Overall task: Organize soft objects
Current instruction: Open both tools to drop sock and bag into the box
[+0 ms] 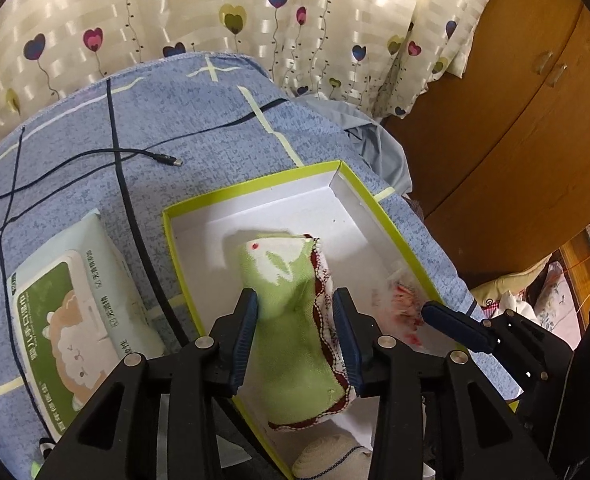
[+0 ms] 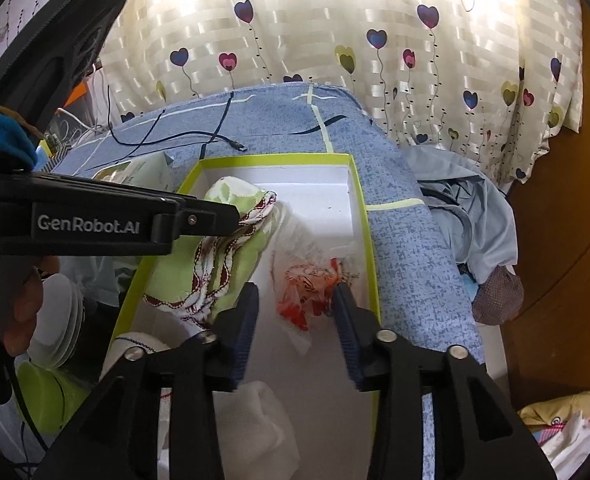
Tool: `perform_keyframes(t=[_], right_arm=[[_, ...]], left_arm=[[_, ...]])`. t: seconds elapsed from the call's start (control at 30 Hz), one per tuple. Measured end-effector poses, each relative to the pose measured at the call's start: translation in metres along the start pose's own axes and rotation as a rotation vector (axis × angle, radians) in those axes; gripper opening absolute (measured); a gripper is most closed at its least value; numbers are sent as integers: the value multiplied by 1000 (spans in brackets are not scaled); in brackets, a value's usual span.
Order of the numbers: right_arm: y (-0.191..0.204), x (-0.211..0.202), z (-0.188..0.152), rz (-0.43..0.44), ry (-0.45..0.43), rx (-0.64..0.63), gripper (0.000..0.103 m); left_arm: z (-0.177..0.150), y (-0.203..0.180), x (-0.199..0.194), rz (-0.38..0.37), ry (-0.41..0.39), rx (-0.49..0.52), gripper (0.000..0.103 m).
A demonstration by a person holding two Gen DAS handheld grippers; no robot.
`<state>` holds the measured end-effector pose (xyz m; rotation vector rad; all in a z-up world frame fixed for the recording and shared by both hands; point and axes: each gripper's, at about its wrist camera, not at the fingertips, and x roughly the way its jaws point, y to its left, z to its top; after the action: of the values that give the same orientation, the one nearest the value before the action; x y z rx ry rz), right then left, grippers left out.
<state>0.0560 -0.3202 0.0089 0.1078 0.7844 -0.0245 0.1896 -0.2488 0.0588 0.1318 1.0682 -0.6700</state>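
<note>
Item: green towel point(image 1: 291, 320), rolled, held over the green-rimmed box point(image 1: 379, 208) at frame centre.

We judge it light, limp and compressible; we would take it mid-roll, where the folds stack thick, since the red-stitched edge would slip free. Left gripper point(image 1: 297, 330): jaws part-closed, pads pressed on both flanks of the roll. Right gripper point(image 2: 297, 322): jaws about half open, straddling a crinkled red-and-clear packet point(image 2: 311, 292) on the box floor at lower centre; whether the pads touch it we cannot tell. Wet-wipes pack point(image 1: 71, 320) lies at lower left.
</note>
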Motion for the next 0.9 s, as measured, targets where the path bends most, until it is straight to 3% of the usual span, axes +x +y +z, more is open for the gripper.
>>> perform_keyframes(t=[0.13,0.27,0.9], right_arm=[[1,-5,0,-5,-15,-2,41],[4,-11,1,-19,-25,-1,54],[37,-58,-2,-69,-123,-40,54]], left_arm=[[-1,-1,-7,-6,-12,-1,39],[-3,-3,-18,-4,-34,7,41],[-37,6,-84,-8,-138,-13,46]])
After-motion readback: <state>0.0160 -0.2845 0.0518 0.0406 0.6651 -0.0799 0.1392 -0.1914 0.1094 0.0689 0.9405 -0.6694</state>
